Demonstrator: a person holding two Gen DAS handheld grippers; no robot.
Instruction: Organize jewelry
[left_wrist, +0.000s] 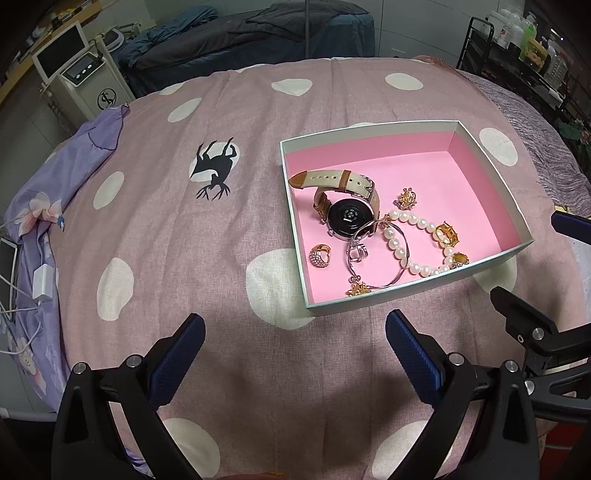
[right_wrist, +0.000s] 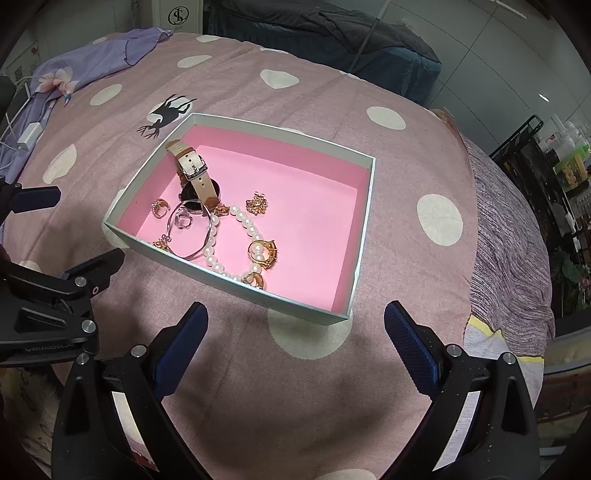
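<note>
Both the left gripper (left_wrist: 295, 345) and the right gripper (right_wrist: 295, 332) are hovering low over the spotted pink bedspread (left_wrist: 184, 258) with their fingers spread wide and nothing between them, just short of the near wall of the box (right_wrist: 236, 280). All the jewelry is lying inside that pink-lined box, crowded toward its near-left corner. The main risk, as I judge it, is tangling: the silver bangle (left_wrist: 376, 254) is overlapping both the watch (left_wrist: 351, 218) and the pearl bracelet (left_wrist: 406, 251), so lifting any one of them is likely to be dragging the others along or flipping the small pieces out. The gold ring (right_wrist: 263, 251) is sitting against the pearls and a second gold ring (right_wrist: 254, 279) is tucked hard against the near wall, which is standing in the way of a low approach. The box is light-looking card on soft bedding, so a nudge from a finger could be sliding or tipping it. A gold flower earring (right_wrist: 256, 203) and a studded ring (left_wrist: 320, 254) are lying freer. A charger and cables (left_wrist: 40, 284) are lying well apart at the left.
</note>
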